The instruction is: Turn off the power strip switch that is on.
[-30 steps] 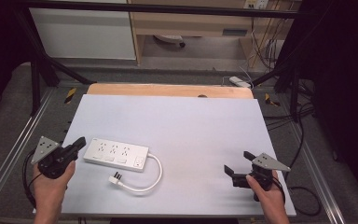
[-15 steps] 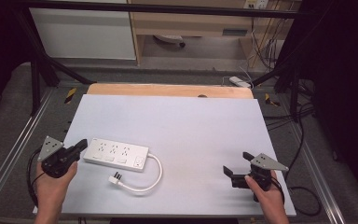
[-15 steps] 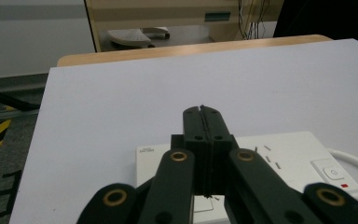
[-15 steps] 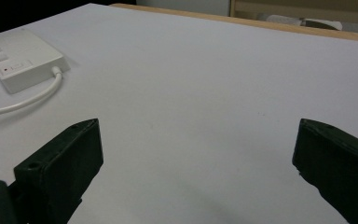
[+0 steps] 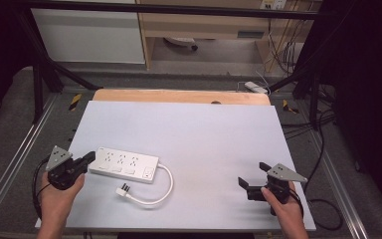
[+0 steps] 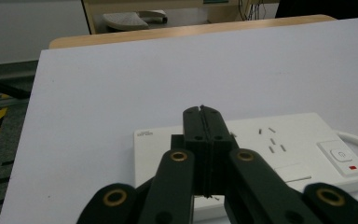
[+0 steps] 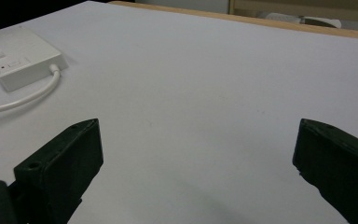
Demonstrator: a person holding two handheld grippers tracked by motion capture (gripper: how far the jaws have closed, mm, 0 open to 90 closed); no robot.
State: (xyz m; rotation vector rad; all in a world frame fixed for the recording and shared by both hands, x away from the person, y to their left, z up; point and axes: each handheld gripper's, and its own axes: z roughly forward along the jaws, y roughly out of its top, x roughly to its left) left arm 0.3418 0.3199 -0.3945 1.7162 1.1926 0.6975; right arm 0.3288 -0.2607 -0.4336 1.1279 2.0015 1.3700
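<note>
A white power strip (image 5: pixel 124 164) lies on the white board at the front left, with its white cord (image 5: pixel 154 196) curling to a loose plug (image 5: pixel 124 190). My left gripper (image 5: pixel 88 158) is shut with nothing between its jaws; its tips hover over the strip's left end. In the left gripper view the closed jaws (image 6: pixel 202 112) stand above the power strip (image 6: pixel 279 144), whose switch (image 6: pixel 340 155) sits at the right. My right gripper (image 5: pixel 253 178) is open at the front right, over bare board. The right gripper view shows its fingers (image 7: pixel 65 158) wide apart and the power strip (image 7: pixel 21 56) far off.
The white board (image 5: pixel 189 134) rests on a wooden table (image 5: pixel 179 96) inside a black frame. Metal rails (image 5: pixel 10 164) run along both sides. A cabinet and loose cables (image 5: pixel 288 45) stand beyond the far edge.
My left gripper has drifted a little toward the near edge, still beside the strip's left end. The right gripper has kept still.
</note>
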